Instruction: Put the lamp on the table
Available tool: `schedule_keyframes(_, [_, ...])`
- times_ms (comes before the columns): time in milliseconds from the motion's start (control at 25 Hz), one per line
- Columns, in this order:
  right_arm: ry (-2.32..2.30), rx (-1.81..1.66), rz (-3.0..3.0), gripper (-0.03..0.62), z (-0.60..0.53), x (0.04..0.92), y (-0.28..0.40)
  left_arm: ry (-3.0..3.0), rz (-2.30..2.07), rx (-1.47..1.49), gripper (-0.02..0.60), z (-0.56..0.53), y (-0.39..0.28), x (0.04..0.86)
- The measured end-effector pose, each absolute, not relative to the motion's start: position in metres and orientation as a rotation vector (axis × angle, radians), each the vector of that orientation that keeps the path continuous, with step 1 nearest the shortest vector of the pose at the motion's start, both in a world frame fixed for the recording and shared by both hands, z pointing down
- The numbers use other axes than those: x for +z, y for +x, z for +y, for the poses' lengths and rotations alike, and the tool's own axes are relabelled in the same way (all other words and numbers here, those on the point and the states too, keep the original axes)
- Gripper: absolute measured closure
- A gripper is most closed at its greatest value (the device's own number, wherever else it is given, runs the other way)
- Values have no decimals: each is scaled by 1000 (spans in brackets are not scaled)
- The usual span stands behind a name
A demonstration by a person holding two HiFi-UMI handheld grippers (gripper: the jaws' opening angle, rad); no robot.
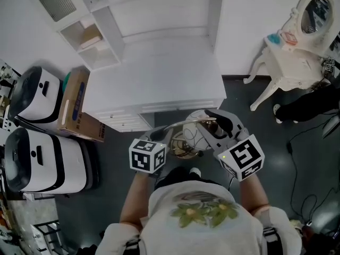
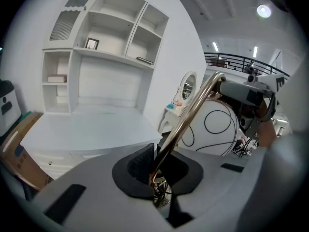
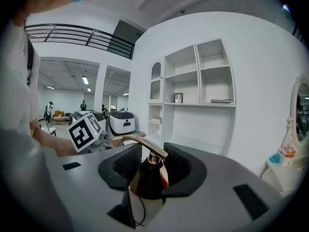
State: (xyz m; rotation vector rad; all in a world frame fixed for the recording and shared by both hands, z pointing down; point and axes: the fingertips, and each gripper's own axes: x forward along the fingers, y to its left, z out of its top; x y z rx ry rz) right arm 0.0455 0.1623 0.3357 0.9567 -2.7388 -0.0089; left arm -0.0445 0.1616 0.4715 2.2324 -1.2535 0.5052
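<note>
The lamp (image 1: 187,136) has a curved gold stem (image 2: 189,114), a white globe shade (image 2: 218,127) with thin black lines, and a bronze cap (image 3: 147,179). I hold it in the air just in front of the white table (image 1: 159,73), above the dark floor. My left gripper (image 1: 168,138) is shut on the gold stem, which runs up between its pads (image 2: 141,162). My right gripper (image 1: 210,129) is shut on the bronze cap where the stem (image 3: 140,141) meets the shade. The lamp's foot is hidden under the grippers.
White shelves (image 1: 90,31) rise at the back of the table. A cardboard box (image 1: 77,108) and two white machines (image 1: 40,158) stand to the left. A white vanity with an oval mirror (image 1: 297,47) stands to the right, with cables (image 1: 313,158) on the floor.
</note>
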Motion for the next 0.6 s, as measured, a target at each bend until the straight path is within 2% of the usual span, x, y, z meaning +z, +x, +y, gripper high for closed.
schedule_keyframes(600, [930, -20, -2732, 437, 131, 336, 60, 2215, -1276, 472, 540, 130, -28, 472])
